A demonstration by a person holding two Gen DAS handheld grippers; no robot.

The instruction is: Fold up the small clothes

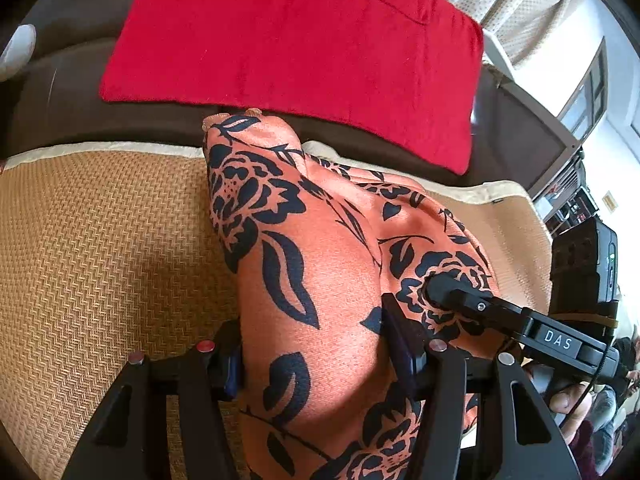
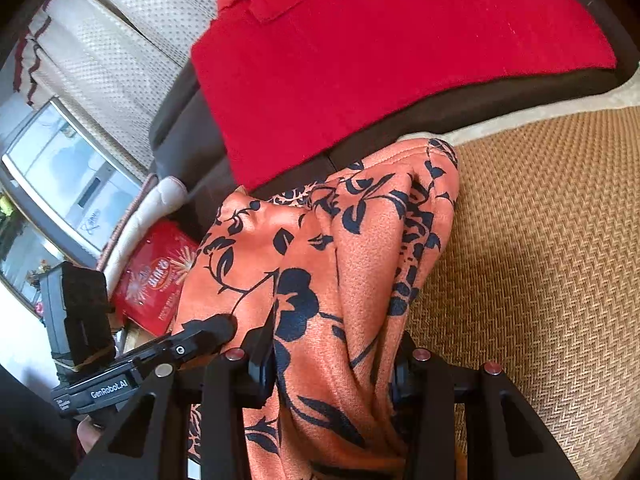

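1. Left gripper: jaws clamped on a bunched fold of the orange floral garment.
2. Right gripper: likewise clamped on the garment, just beside the left.
3. Garment: draped over the near woven mat; the red cloth lies beyond.
4. Technique: carry both grips level and together, lay edge squarely on edge, then release.

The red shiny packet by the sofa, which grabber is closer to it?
Right. The red packet lies just beyond the right gripper, past the orange flowered cloth it grips. The left gripper holds the cloth's other side, farther off.
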